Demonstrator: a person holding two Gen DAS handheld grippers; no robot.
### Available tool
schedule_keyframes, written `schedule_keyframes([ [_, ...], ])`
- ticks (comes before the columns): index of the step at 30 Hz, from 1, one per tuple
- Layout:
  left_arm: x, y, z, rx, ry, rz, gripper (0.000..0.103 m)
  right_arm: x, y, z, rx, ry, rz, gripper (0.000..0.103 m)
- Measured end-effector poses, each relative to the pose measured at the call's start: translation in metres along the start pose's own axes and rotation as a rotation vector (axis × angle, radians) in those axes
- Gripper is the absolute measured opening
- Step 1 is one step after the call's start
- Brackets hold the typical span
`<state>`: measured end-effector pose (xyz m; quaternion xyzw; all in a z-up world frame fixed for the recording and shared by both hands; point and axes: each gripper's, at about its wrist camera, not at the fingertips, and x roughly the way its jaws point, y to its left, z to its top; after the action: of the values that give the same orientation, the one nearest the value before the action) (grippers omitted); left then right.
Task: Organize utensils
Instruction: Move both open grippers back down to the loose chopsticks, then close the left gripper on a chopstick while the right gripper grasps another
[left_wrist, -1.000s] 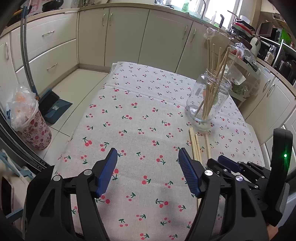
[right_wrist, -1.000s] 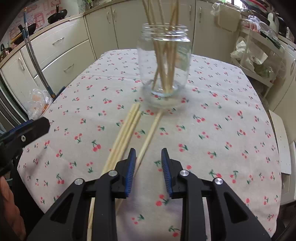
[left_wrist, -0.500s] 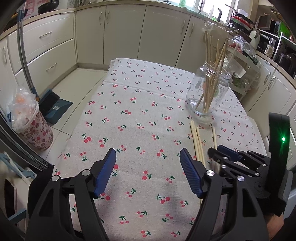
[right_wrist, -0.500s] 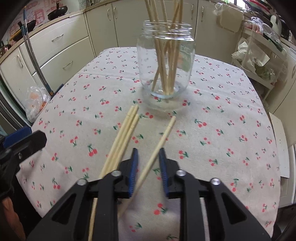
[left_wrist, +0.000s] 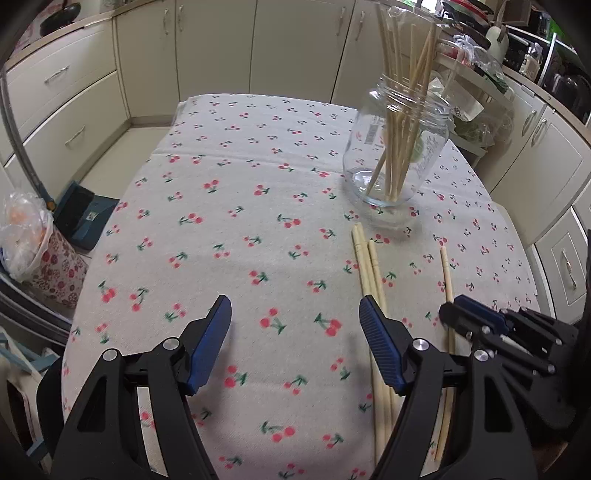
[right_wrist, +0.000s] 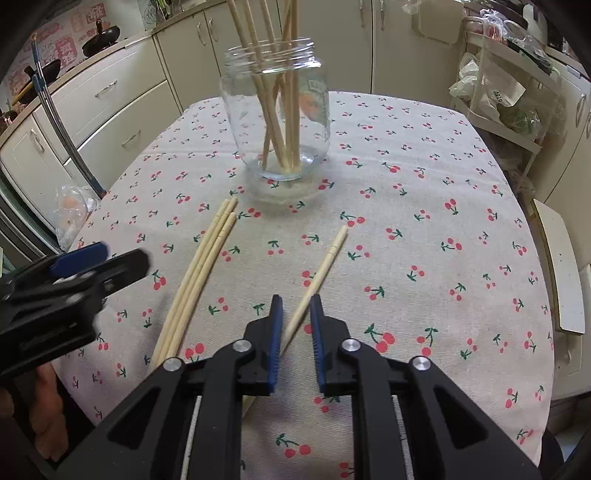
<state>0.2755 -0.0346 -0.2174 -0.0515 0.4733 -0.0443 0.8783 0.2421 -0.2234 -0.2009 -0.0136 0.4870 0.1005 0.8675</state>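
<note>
- Chopsticks are the matter here: one single chopstick (right_wrist: 320, 271) lies slantwise on the cherry-print tablecloth (right_wrist: 424, 206), its far tip pointing toward the glass jar (right_wrist: 277, 110).
- Right gripper (right_wrist: 296, 325) has its blue pads narrowed around the near part of that single chopstick; the stick runs between them (whether both pads actually press on it cannot be told, since a slim gap shows on the right side).
- Three more loose chopsticks (right_wrist: 199, 273) lie bunched side by side on the cloth, left of the single one and apart from it.
- Left gripper (left_wrist: 295, 325) hangs wide open over bare cloth with nothing between its fingers; its right finger sits just over the bunch of three.
- The jar stands upright further back on the table and holds a sheaf of chopsticks (left_wrist: 402, 110) leaning against its rim.
- In the left wrist view the right gripper shows at the lower right, over the single stick.
</note>
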Motion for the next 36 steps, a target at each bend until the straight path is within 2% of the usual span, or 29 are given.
schedule_keyframes([
  [9,0.022,-0.019,0.017,0.033,0.018,0.021,0.068,-0.001,0.0,-0.002,0.003,-0.005,0.018,0.022],
  [13,0.03,-0.018,0.015,0.044,0.04,0.039,0.068,-0.001,0.002,-0.003,0.0,-0.008,0.019,0.026],
  [20,0.032,-0.021,0.015,0.068,0.03,0.049,0.068,0.0,0.004,-0.002,-0.007,-0.011,0.016,0.03],
  [24,0.033,-0.026,0.014,0.108,0.023,0.063,0.068,0.0,0.006,-0.001,-0.031,-0.007,0.01,0.03],
  [27,0.035,-0.03,0.011,0.174,0.036,0.075,0.068,-0.001,0.004,-0.001,-0.041,0.001,0.0,0.03],
  [30,0.034,-0.028,0.01,0.203,0.037,0.057,0.067,-0.001,-0.002,0.0,-0.018,-0.001,-0.006,0.03],
  [34,0.035,-0.029,0.014,0.232,0.032,0.053,0.057,0.003,0.001,0.004,-0.02,-0.01,-0.021,0.03],
  [36,0.034,-0.034,0.013,0.284,0.026,0.037,0.049,0.004,0.01,0.003,-0.085,-0.005,-0.026,0.028],
])
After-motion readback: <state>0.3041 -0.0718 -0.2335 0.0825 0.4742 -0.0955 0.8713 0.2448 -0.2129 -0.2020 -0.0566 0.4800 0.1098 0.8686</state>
